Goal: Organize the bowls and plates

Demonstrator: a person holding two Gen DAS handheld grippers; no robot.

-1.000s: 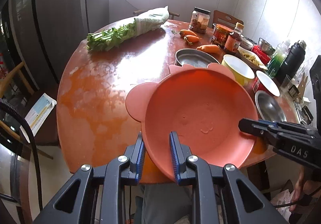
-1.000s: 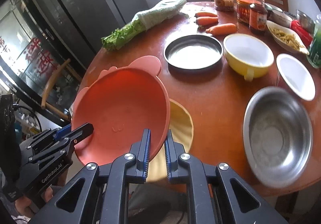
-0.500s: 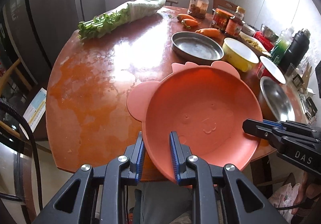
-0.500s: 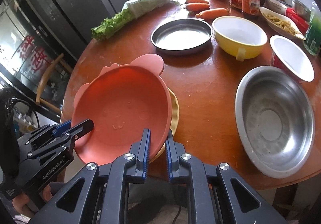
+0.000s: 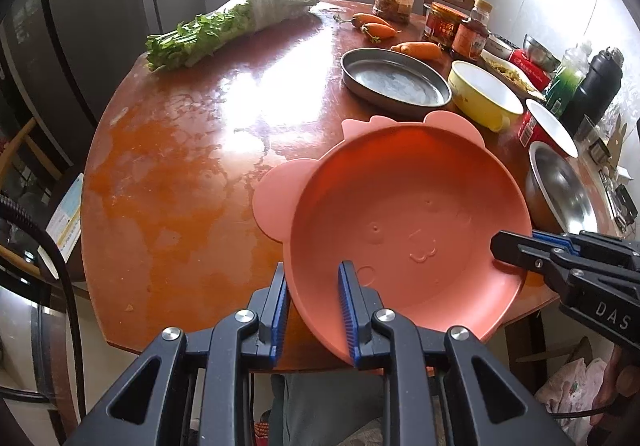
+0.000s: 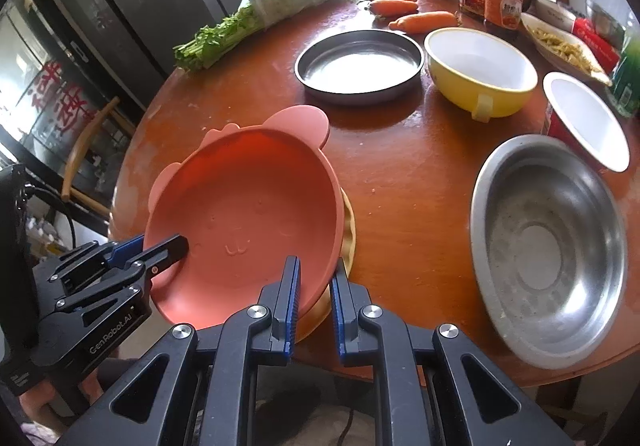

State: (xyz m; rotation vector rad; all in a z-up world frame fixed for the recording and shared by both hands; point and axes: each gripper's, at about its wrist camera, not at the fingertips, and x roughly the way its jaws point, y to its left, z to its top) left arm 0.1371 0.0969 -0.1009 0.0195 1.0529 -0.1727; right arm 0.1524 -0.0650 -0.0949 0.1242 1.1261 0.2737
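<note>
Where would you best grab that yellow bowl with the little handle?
Probably by the rim of the yellow bowl, from above: the wall is thin and stands upright, so one of the jaws goes inside and one outside. Its stubby handle faces the near table edge and looks too short.

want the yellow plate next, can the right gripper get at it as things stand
Probably not yet. The right gripper is shut on the pink plate, which lies over the yellow plate so only a thin edge shows; the left gripper grips that pink plate too.
</note>
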